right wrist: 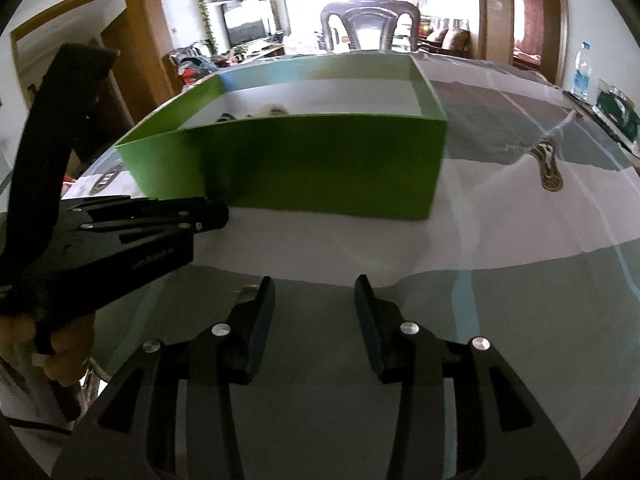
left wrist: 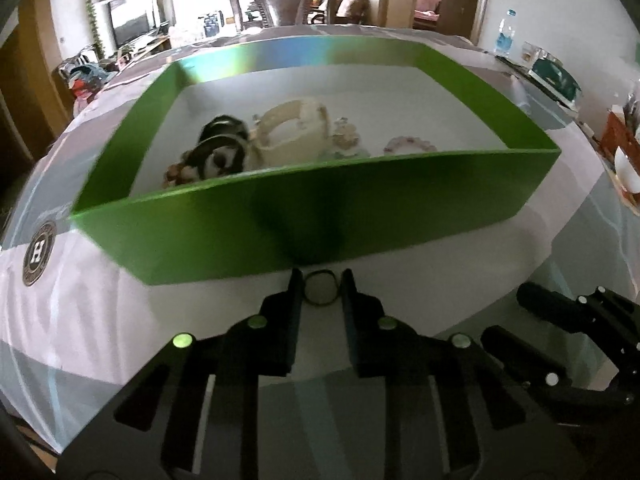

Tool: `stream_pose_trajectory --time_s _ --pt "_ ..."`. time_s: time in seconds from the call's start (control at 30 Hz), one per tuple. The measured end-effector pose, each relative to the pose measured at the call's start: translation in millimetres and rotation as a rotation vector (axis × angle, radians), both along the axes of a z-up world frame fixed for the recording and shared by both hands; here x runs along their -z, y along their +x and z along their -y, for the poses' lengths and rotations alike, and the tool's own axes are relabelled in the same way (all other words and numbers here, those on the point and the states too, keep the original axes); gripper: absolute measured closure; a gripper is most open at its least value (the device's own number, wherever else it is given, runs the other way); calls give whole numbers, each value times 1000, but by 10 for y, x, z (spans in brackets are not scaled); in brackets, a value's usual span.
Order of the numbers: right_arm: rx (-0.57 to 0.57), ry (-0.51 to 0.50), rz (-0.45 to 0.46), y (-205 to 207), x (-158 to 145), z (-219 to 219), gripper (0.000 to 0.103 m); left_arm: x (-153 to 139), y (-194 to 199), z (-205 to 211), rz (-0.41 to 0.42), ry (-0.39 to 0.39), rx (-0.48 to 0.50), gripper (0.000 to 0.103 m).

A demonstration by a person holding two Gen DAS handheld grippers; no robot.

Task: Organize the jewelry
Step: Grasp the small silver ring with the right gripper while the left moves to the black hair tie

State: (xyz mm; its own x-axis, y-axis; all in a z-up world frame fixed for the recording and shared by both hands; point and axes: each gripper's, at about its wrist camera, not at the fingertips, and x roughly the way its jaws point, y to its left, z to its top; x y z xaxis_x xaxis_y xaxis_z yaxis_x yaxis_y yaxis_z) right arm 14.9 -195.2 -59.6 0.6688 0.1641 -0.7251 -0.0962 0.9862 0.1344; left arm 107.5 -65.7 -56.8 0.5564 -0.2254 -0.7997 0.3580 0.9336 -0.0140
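Note:
A green box (left wrist: 304, 232) stands on the table and holds several pieces of jewelry: dark bracelets (left wrist: 224, 148), a cream bangle (left wrist: 292, 132) and a pink beaded bracelet (left wrist: 408, 145). Just in front of its near wall, a small dark ring (left wrist: 316, 303) sits on the tablecloth between the fingertips of my left gripper (left wrist: 321, 280), which is shut on it. In the right wrist view my right gripper (right wrist: 314, 284) stands open over the cloth with nothing between its fingers. A small brownish item (right wrist: 247, 291), too small to identify, lies by its left fingertip. The left gripper (right wrist: 208, 216) reaches toward the box (right wrist: 320, 160).
A patterned grey and white cloth (right wrist: 520, 216) covers the table. A dark wooden chair (left wrist: 284, 0) stands behind it. A water bottle (left wrist: 505, 36) and a dark green packet (left wrist: 554, 76) sit at the far right edge. A hand (right wrist: 60, 356) holds the left gripper's handle.

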Motion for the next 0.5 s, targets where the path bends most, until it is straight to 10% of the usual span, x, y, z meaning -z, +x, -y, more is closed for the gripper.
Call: stream_pose_trajectory --time_s 0.27,0.5 --pt "-98 -11 -4 -24 -13 -293 57 -4 -202 -311 0 -9 -40 83" --pt "-77 -53 -7 -7 29 -360 82 4 -316 -417 4 -18 -48 83"
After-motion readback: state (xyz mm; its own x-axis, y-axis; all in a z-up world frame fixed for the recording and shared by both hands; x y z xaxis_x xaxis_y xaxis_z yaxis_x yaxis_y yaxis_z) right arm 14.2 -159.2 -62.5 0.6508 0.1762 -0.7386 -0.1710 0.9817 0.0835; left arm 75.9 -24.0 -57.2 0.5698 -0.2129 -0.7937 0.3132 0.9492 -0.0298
